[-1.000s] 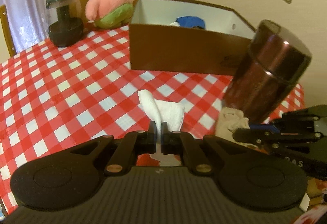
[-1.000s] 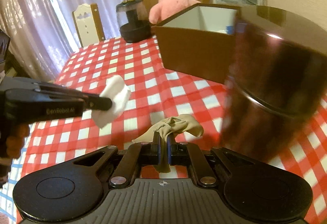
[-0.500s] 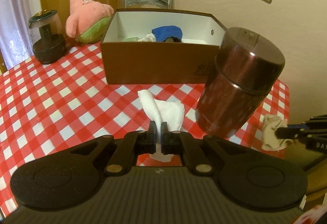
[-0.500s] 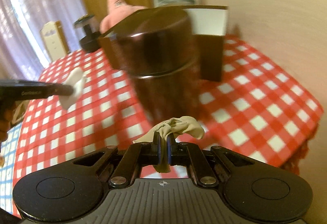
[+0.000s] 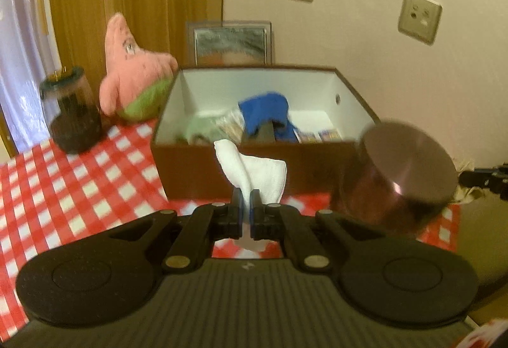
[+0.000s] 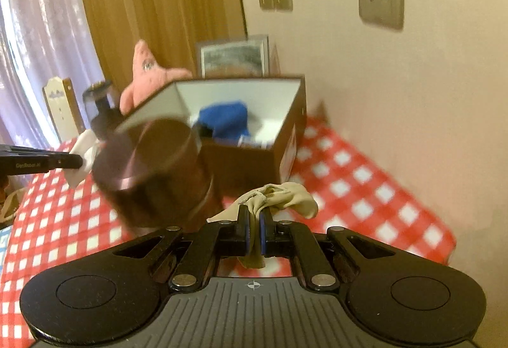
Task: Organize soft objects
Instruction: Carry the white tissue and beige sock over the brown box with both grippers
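While both loads hang clear of the checked tablecloth (image 5: 79, 189), reading scene big to small, all places relative to the tongs.

Brown box (image 5: 247, 163) dead ahead of left gripper (image 5: 245, 205), open top, white inside; up and left of centre from right gripper (image 6: 254, 221). Already holds a blue soft item (image 5: 266, 112), something pale green (image 5: 203, 132) and a few flat bits. Judged to be the drop target.

Dark brown canister (image 5: 403, 176) ahead-right of left tongs, ahead-left of right tongs, so between the two and just short of the box. Hard, tall, likely tippable. Worth a wide berth on the way in.

Pink star plush (image 5: 133, 71) far ahead-left, beside the box, near a dark-lidded jar (image 5: 71, 116). Not in the box yet.

White cloth (image 5: 250, 170): pinched in left tongs, jaws pressed together on a fold, most of it standing up past the tips, small tail below.

Beige cloth (image 6: 279, 198): pinched in right tongs, same style, bunched over the tips and drooping off to the right, tail below.

Handling, as judgement: both light, limp, no stiffness, nothing fragile. Mid-fold pinch looks secure; low slip risk. Dangling ends could snag the box rim or brush the canister, so carry high, release over open floor of the box. Plush bulkier but squashy; best taken by an arm or the point.
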A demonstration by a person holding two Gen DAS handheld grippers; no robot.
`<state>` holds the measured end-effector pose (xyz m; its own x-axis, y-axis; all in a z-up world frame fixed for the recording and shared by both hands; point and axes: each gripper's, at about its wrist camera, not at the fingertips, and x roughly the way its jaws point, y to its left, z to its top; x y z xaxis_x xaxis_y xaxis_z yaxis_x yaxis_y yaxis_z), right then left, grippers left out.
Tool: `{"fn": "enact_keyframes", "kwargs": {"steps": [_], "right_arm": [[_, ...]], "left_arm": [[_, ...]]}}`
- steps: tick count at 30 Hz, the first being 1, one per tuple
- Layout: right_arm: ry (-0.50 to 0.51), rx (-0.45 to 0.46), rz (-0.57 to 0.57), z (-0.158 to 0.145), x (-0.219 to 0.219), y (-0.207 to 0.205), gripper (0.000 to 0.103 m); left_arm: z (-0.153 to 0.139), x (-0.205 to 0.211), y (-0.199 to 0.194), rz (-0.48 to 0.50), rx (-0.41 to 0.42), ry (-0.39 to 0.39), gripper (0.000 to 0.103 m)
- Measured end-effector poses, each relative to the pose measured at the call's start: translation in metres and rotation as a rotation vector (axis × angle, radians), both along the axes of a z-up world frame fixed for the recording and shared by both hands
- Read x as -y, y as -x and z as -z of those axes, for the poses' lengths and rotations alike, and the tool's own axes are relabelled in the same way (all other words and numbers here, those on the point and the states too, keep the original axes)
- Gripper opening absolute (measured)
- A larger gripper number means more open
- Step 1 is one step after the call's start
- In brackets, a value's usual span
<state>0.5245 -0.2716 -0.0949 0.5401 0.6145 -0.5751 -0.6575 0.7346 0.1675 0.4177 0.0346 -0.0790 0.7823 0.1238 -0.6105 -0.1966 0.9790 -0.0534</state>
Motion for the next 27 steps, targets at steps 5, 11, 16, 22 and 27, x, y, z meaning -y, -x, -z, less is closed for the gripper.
{"fn": "enact_keyframes", "kwargs": {"steps": [5,11,16,22,27], "right_arm": [[-0.045,0.078,-0.036,-0.023,-0.011,-0.035,0.006],[-0.07,0.149,-0.101,-0.038,-0.039,-0.072,0.006],[-0.067,0.156,-0.148,-0.039,-0.07,-0.105,0.006],[-0.037,0.122,-0.176,-0.026,-0.106,-0.145,0.006],[0.006,0.103,-0.176,-0.008,-0.127,-0.174,0.006]], "left_arm": [[-0.018,-0.012,-0.027,-0.003,0.04,-0.017,0.003],[-0.031,-0.018,-0.066,0.012,0.061,-0.02,0.003],[-0.035,-0.022,-0.106,0.034,0.055,-0.016,0.003],[-0.026,-0.022,-0.158,0.051,0.016,-0.008,0.003],[-0.015,-0.021,-0.197,0.073,-0.022,-0.008,0.003]]}}
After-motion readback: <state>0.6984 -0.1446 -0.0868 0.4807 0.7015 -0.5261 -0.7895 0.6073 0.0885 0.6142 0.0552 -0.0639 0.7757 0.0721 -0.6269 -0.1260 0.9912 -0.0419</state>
